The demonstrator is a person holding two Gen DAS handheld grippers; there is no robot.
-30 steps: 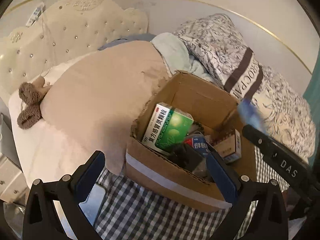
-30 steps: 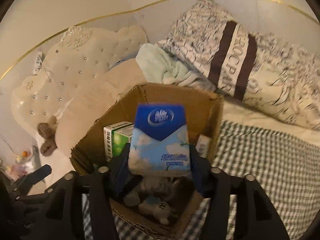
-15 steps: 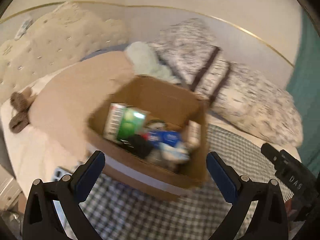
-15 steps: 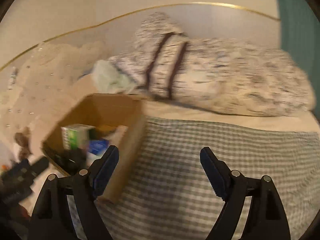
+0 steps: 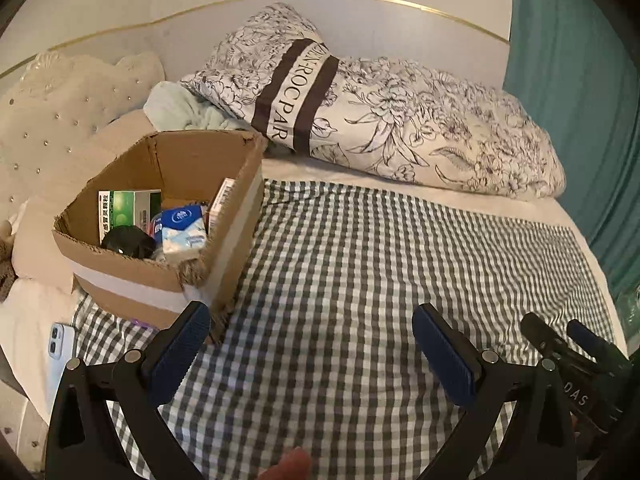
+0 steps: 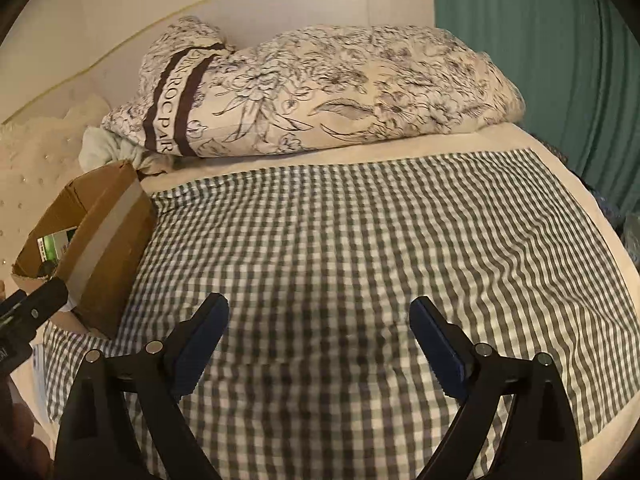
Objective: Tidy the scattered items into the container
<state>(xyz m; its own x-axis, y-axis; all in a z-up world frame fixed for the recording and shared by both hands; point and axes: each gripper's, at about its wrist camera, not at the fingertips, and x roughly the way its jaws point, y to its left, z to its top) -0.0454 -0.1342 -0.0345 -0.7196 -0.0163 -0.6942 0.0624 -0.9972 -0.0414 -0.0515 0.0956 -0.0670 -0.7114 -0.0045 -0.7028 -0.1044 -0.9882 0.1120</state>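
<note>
**Box at the left, both pairs of fingers empty over the bed**

Cardboard box (image 5: 160,240) stands on the checkered cloth (image 5: 360,280) of the bed, at the far left of both grippers and apart from them. The left gripper (image 5: 312,328) has its fingers spread wide and nothing is between them; its left finger (image 5: 176,356) is near the box's near corner, and I cannot tell whether they touch. The right gripper (image 6: 318,332) is further right, over bare cloth; its fingers are opening and nothing is between them.

The box is brown, open at the top, with a pale tape band around its walls and rough torn edges. Inside it lie a green and white medicine carton (image 5: 128,212), a blue tissue pack (image 5: 182,234), a dark object (image 5: 126,242) and a slim carton (image 5: 220,208) leaning on the right wall.

The left wrist view looks into the box and also shows a phone (image 5: 60,352) on the bed edge near it. The right wrist view shows only the box's outer side (image 6: 92,240) with a small part of the green carton, but more of the flowered quilt (image 6: 340,88) and the teal curtain (image 6: 540,60).
</note>
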